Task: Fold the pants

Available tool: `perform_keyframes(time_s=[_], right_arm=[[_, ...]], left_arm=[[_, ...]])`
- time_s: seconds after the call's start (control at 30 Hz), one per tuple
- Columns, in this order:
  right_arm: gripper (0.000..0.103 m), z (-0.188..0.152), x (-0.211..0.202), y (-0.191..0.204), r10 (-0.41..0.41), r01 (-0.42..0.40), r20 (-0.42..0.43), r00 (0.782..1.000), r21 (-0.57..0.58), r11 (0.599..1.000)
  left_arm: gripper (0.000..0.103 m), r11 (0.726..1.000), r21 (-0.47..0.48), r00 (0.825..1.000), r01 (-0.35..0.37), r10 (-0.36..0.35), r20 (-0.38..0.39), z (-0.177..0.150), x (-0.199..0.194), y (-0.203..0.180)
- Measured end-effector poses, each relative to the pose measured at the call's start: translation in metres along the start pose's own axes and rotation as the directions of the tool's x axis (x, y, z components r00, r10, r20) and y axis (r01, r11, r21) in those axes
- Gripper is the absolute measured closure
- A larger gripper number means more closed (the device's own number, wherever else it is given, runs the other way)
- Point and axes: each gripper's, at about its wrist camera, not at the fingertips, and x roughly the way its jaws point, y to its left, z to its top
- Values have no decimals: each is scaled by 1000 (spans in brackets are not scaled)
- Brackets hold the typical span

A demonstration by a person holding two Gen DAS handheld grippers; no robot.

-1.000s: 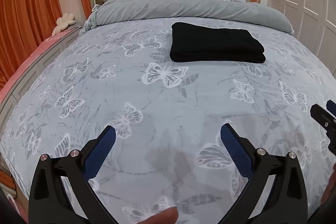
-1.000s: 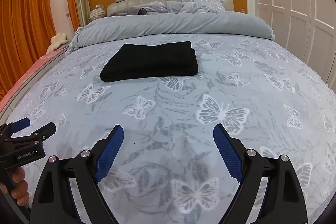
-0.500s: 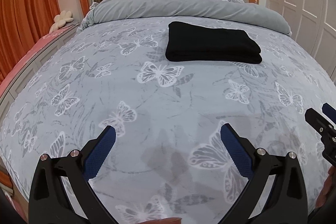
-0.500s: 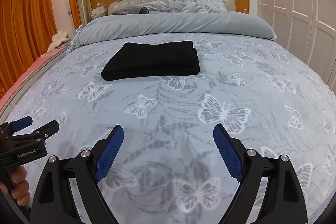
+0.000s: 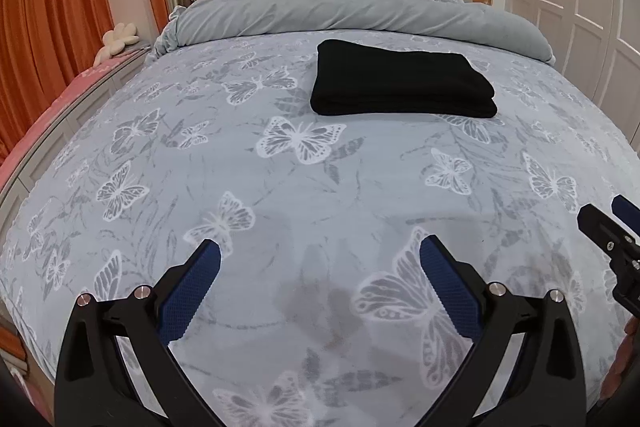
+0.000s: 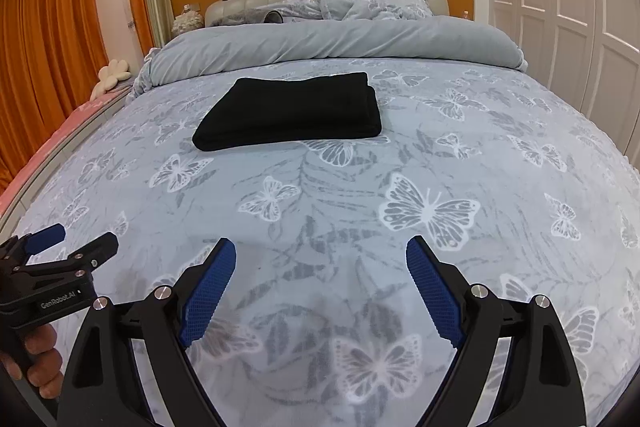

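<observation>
1 bed (image 5: pixel 248 187) fills both views, its butterfly-printed cover spread flat and a rolled grey duvet (image 5: pixel 360 13) banked along the head edge. On the cover, toward the head edge and roughly midway between the side edges, the black pants (image 5: pixel 402 83) are seen lying as a compact rectangular stack of several layers, with rounded folds along the near edge and at the right end. Nothing touches them, and judged from this shape the folding looks finished or nearly so.

The pants are judged to be soft, limp and light, of a thick knit or fleece-like cloth that would sag at once if lifted by 1 point. The matte surface is expected to give the ribbed pads good purchase, so slipping is thought unlikely; the layers sliding apart is the greater risk. If the stack is to be moved or folded once more, it would best be taken at the 2 near corners, with every layer pinched together, or at the folded right end where the layers are bound.

The left gripper (image 5: pixel 320 273) is held over the foot end of the bed with its jaws spread wide and nothing between them. The right gripper (image 6: pixel 322 269) is likewise spread and empty, beside it and well apart from the pants. Part of a hand (image 6: pixel 38 363) is seen on the left gripper's grip.
</observation>
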Motion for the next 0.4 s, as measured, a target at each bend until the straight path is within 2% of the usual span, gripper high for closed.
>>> perform_keyframes(time_s=[0.1,0.4], right_arm=[[18,0,0,-1,2,-2,1,1000,-3,1000],[18,0,0,-2,3,-3,-2,1000,-1,1000]], left_arm=[[6,1000,16,1000,-27,27,15,0,-1,-1],[5,1000,12,1000,-13,13,-8,-1,3,-2]])
